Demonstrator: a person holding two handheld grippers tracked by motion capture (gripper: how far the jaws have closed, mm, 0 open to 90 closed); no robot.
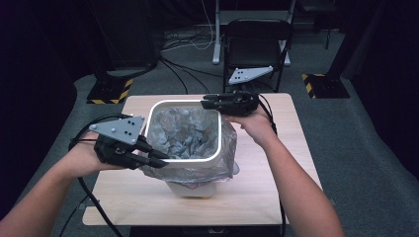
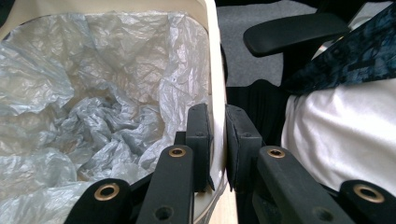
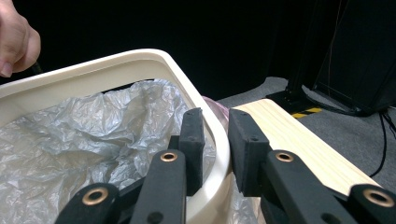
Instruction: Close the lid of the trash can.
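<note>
Clamping opposite corners of the bin's (image 1: 184, 148) white rim, the left gripper (image 1: 157, 159) pinches the near-left corner and the right gripper (image 1: 210, 102) the far-right one, the bag-lined (image 1: 190, 133) bin standing mid-table (image 1: 276, 163) between them.

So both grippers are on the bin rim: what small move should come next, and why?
Probably lift the white rim straight up with both grippers together. The left gripper and right gripper each pinch it on opposite sides of the bin, and the grey bag hangs over the outside beneath the rim. The rim seems to clamp the bag; raising it evenly should free it.
</note>
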